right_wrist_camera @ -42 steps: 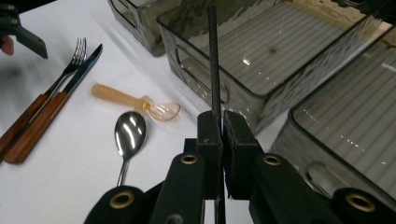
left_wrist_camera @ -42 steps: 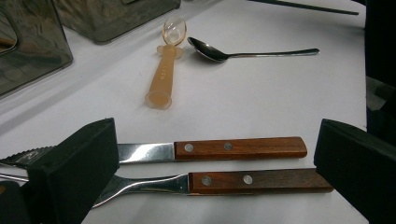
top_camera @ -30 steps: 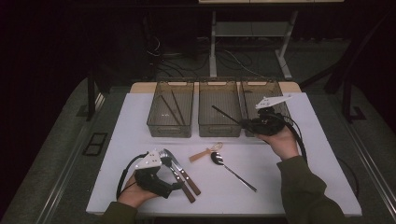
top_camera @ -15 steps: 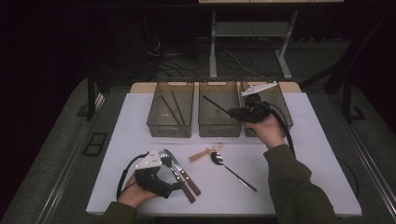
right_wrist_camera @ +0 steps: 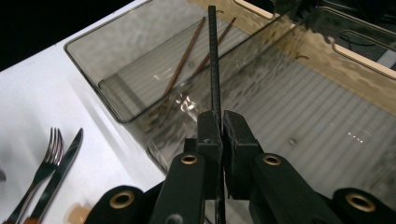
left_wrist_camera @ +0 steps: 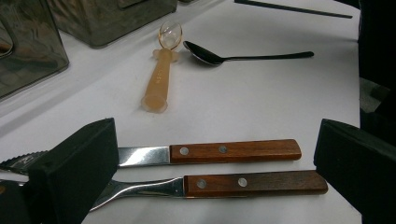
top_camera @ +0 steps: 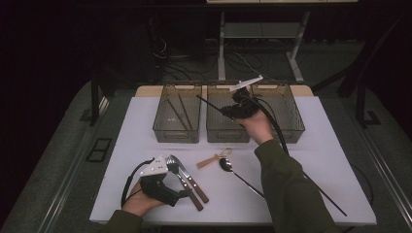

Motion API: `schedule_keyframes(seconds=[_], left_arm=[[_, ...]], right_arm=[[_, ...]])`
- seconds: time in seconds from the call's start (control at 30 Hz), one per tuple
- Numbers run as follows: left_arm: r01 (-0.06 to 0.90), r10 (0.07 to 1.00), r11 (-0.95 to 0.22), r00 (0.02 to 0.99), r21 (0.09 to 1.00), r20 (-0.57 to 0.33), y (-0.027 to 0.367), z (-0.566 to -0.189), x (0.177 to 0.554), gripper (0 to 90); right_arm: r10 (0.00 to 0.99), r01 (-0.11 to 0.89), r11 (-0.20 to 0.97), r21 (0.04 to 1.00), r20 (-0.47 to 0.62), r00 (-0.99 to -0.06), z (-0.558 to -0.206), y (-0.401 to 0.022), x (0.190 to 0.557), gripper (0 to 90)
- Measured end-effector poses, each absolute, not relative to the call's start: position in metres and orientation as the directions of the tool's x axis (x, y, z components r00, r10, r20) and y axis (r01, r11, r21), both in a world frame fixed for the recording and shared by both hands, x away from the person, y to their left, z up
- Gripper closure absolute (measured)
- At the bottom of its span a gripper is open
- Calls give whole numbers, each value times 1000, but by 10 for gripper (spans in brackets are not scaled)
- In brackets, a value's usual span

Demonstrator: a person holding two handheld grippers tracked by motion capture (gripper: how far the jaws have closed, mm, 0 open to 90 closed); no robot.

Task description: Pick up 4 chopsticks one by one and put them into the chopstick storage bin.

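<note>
Nearest the person, the left gripper (top_camera: 187, 192) rests on the white table (top_camera: 316, 160) with its jaws spread wide and empty, flanking the wooden handles of a knife (left_wrist_camera: 233, 151) and fork (left_wrist_camera: 254, 183) lying side by side. Just beyond them lie a small amber spoon (left_wrist_camera: 159, 79) and a black spoon (left_wrist_camera: 247, 57). Farther off, the right gripper (top_camera: 224, 110) hangs over the middle bin (top_camera: 224, 133), its jaws clamped on a black chopstick (right_wrist_camera: 213, 56) that points toward the left bin (top_camera: 175, 132), where two brown chopsticks (right_wrist_camera: 187, 58) lie.
</note>
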State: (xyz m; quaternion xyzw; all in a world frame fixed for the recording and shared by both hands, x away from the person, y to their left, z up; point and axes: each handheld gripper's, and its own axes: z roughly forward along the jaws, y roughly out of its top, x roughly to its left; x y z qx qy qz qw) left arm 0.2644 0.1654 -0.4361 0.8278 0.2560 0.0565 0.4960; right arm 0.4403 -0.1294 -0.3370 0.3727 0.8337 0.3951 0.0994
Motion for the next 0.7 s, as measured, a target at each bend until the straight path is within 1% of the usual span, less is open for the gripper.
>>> schedule_keyframes(seconds=[0.2,0.7], left_arm=[[360,475,-391,867,847,-149,165,-436,265,0],[364,471,-381,868,850,-161,164,-435,264,0]], right_arm=[[701,549,420,723,125,-702,-337,-107,452,861],[707,562,455,690,104,-700,-339,-47,479,861]])
